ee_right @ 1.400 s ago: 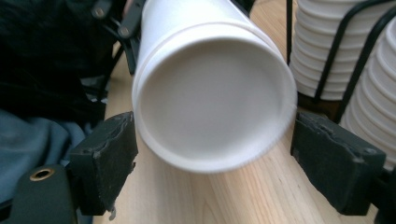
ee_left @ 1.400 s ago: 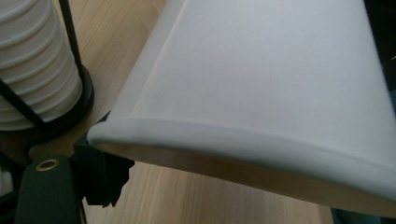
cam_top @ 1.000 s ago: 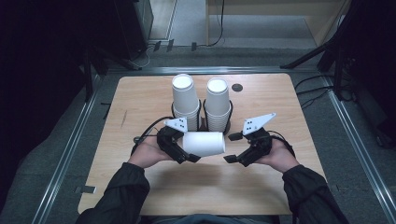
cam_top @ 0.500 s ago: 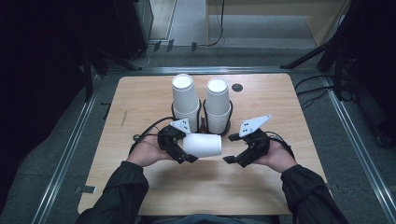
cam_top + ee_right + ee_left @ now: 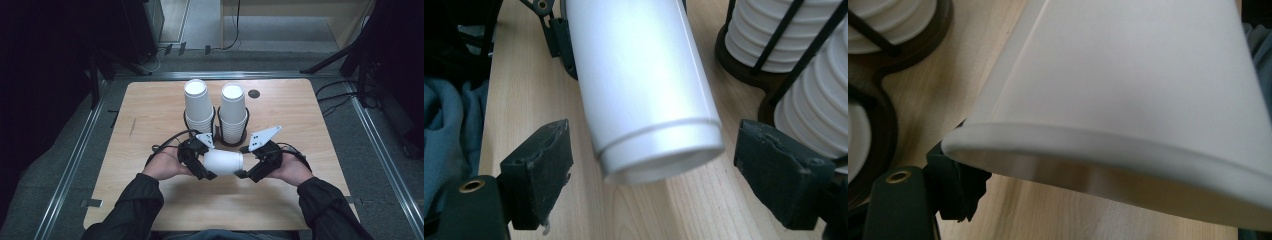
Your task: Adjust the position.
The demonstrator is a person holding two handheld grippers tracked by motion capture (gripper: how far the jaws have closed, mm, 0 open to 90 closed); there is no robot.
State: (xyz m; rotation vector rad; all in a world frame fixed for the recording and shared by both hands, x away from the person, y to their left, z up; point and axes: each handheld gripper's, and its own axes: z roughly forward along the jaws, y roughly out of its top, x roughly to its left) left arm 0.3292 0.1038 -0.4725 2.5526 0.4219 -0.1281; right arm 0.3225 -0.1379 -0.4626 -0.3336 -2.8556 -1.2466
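Observation:
A white paper cup [image 5: 223, 162] lies on its side just above the wooden table [image 5: 150, 115], between my two hands. My left gripper [image 5: 202, 164] is shut on its wide rim end; in the left gripper view the cup [image 5: 1128, 85] looms close and one black finger [image 5: 955, 182] shows under the rim, the other hidden. My right gripper [image 5: 245, 171] is open at the cup's narrow base. In the right gripper view the cup [image 5: 644, 85] points at the camera, its base between the spread jaws of that gripper [image 5: 664, 172], apart from both pads.
Two tall stacks of white cups, the left stack [image 5: 199, 105] and the right stack [image 5: 233, 107], stand upside down in black wire holders just behind the grippers. A small dark disc [image 5: 254, 93] lies near the far edge.
My left hand has brought the cup lower and nearer, toward the right gripper, so its base now sits between the right jaws. The right hand has barely moved.

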